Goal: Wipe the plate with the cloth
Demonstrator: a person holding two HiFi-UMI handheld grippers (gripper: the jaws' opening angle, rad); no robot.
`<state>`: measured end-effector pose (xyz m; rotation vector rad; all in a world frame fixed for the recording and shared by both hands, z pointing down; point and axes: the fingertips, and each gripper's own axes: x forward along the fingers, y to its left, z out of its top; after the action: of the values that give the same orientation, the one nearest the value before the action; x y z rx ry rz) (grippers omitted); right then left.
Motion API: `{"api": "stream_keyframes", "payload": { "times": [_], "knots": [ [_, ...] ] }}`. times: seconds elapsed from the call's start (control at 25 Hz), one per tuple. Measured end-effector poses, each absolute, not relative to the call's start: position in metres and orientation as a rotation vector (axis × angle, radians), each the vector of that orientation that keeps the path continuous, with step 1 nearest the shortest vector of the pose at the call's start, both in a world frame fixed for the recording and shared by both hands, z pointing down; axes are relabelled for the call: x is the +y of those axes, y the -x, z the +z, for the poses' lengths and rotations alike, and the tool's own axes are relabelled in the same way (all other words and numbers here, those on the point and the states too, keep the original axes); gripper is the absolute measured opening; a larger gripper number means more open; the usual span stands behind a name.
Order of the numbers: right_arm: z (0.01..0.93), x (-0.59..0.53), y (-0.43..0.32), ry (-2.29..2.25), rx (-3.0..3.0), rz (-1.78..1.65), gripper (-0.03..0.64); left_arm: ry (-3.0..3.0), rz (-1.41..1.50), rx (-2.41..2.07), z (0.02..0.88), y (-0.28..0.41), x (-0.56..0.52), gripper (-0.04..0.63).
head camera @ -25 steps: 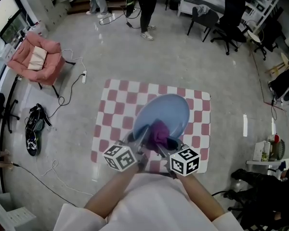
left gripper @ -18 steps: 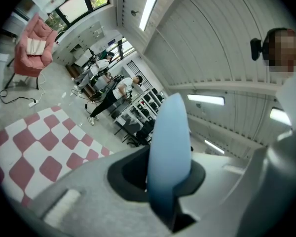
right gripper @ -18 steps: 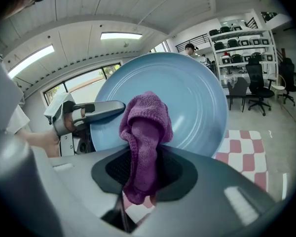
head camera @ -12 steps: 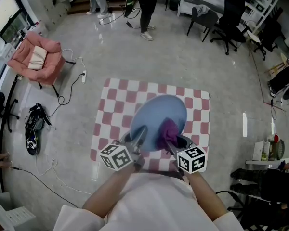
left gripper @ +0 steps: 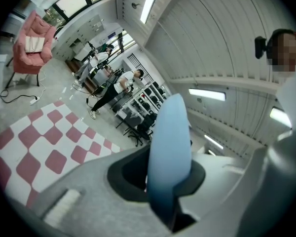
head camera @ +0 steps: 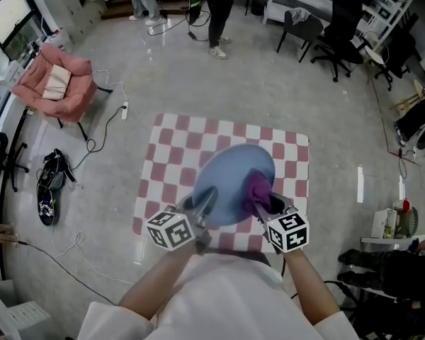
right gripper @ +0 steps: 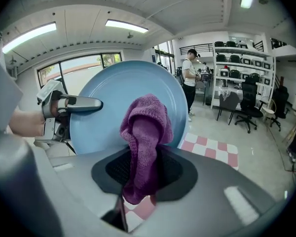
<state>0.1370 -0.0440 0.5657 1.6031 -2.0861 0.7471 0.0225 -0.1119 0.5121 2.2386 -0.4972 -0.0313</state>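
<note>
**Item 1.** Round light-blue plate (head camera: 227, 179): held tilted over the red-and-white chequered floor mat (head camera: 171, 154), its near rim clamped between the jaws of the left tool (left gripper: 170, 184).

**Item 2.** Purple terry cloth (right gripper: 145, 127): bunched and pinched fast in the right tool (right gripper: 138, 177). Its folded top is pressed against the plate's face (towards the right edge, in the head view).

**Item 3.** Pink armchair (head camera: 53, 83): stands on the grey floor, well apart from the mat, to its left.
</note>
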Motion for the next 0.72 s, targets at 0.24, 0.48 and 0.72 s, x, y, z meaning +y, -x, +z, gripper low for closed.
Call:
{"api": "stream_keyframes", "payload": {
  "times": [0.24, 0.48, 0.72],
  "knots": [
    [0.559, -0.047, -0.153, -1.572, -2.047, 0.64, 0.112, -2.198, 0.02, -0.455, 0.522, -0.023, -0.108, 0.054],
    [0.555, -0.048, -0.164, -1.554, -2.021, 0.588, 0.112, -2.179, 0.068, -0.424, 0.528, -0.027, -0.099, 0.054],
    [0.545, -0.054, -0.171, -1.551, -2.009, 0.538, 0.112, -2.166, 0.111, -0.394, 0.533, -0.03, -0.09, 0.054]
  ]
}}
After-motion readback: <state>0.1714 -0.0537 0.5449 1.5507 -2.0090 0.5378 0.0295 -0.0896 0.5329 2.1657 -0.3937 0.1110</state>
